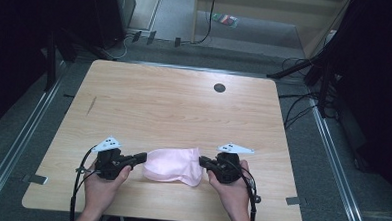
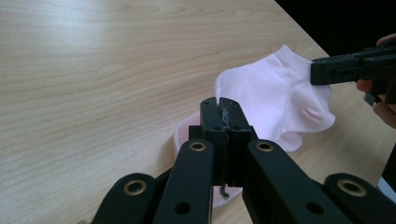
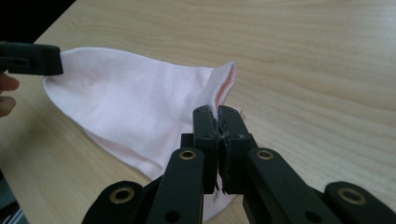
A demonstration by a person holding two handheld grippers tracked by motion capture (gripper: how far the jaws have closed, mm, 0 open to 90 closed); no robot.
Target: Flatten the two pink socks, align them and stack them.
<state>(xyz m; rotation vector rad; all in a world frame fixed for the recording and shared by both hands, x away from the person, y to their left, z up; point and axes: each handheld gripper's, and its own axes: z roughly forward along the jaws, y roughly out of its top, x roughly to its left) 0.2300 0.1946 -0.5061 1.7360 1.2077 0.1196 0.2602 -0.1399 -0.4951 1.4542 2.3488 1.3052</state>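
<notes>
Lay near the front edge of the wooden surface (image 1: 184, 105), roughly midway between its front corners: a pale pink sock (image 1: 174, 165), stretched between both tools. Left tool (image 1: 141, 158) clamped shut on the sock's left end, a thin fold of fabric pinched between the jaws. Right tool (image 1: 203, 162) likewise closed on the opposite end, at the open cuff. Sock's middle resting on the surface, slightly rumpled.

High overhead view; two close gripper views, shared sock (image 1: 173, 165).
</notes>
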